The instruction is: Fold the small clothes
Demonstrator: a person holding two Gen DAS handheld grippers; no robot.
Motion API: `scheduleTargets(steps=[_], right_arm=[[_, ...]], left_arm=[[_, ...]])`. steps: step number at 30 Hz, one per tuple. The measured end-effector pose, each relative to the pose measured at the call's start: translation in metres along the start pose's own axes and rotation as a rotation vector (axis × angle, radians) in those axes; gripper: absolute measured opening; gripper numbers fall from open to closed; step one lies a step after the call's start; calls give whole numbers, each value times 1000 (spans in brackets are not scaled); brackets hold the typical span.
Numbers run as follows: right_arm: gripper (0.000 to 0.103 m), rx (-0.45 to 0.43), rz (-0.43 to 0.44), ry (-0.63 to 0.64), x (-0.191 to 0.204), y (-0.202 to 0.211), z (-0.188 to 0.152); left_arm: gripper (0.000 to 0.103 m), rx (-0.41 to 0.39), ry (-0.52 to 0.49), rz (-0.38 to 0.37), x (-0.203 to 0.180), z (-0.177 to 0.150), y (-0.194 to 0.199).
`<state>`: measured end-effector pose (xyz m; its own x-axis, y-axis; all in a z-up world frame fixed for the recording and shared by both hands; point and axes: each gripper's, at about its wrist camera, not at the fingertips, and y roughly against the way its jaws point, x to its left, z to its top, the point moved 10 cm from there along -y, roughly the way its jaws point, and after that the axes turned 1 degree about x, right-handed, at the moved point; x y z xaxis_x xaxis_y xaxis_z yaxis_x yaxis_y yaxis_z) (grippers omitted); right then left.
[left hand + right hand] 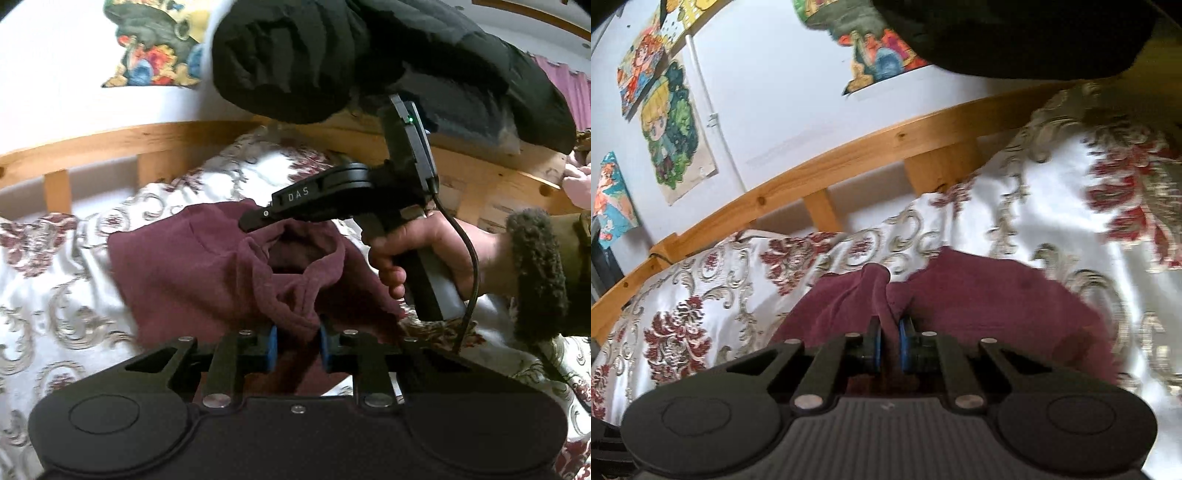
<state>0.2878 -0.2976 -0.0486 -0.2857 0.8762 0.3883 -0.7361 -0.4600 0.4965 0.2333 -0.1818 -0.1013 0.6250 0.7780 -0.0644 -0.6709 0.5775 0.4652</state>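
Maroon garment [207, 273] on the patterned bedspread [55, 302], left claw [298, 345] and right claw [889, 347] each pinching its bunched edge.

A bedroom in a home. Shown by a bed under a white bedspread [1027, 206] with red and gold floral pattern, a pine slatted bed frame [849, 155] against a pale wall [768, 74], and bright cartoon pictures [674, 122] stuck up above it.
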Motion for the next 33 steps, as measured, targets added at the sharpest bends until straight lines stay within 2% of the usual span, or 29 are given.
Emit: scheduleTargets(steps=[8,16,33], right_arm=[[11,-21,-68,-16,-35,21,-5],[10,-41,-116,-18,-57,35,-5],[10,-72,-172,-30,-75,46,-2]], left_arm=[[23,33,-12,-79,-11,-1,-21],[23,35,-8,-125,-27,1,-39],[23,48,9,-172,-41,2,-62]])
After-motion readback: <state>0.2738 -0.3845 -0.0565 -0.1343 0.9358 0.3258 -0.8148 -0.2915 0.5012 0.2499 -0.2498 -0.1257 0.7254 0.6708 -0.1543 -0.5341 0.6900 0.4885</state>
